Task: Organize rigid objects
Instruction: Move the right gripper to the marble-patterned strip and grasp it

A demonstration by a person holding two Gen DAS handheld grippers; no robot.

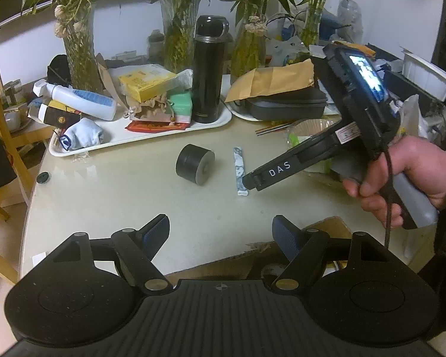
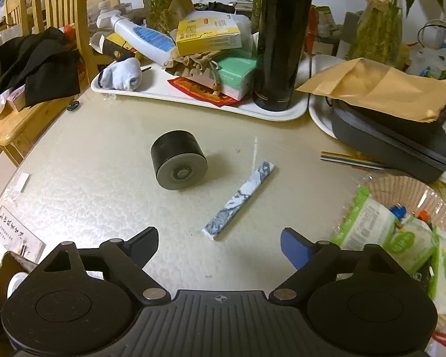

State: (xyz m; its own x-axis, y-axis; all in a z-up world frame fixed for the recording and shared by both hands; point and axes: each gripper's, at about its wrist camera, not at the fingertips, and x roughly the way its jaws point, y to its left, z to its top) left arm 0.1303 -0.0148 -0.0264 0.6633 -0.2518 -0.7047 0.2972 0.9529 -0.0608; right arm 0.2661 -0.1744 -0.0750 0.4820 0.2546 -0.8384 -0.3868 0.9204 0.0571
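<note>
Marble bar [image 2: 239, 200] lies flat on the table [image 2: 104, 208], black cylinder [image 2: 178, 160] just left; right gripper [image 2: 220, 248] gapes wide above it; left gripper [image 1: 220, 236] hangs open, holding nothing.

Leafy stems in glass vases [image 1: 80, 56], wooden chair [image 2: 59, 9] — black cloth [image 2: 35, 65] draped on it, brown envelope [image 2: 380, 89]

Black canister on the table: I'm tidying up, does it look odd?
Yes. The canister lies tipped on its side on the bare table, flat end facing the camera, so it may roll. Beside it, apart, the marbled bar lies loose and askew.
</note>
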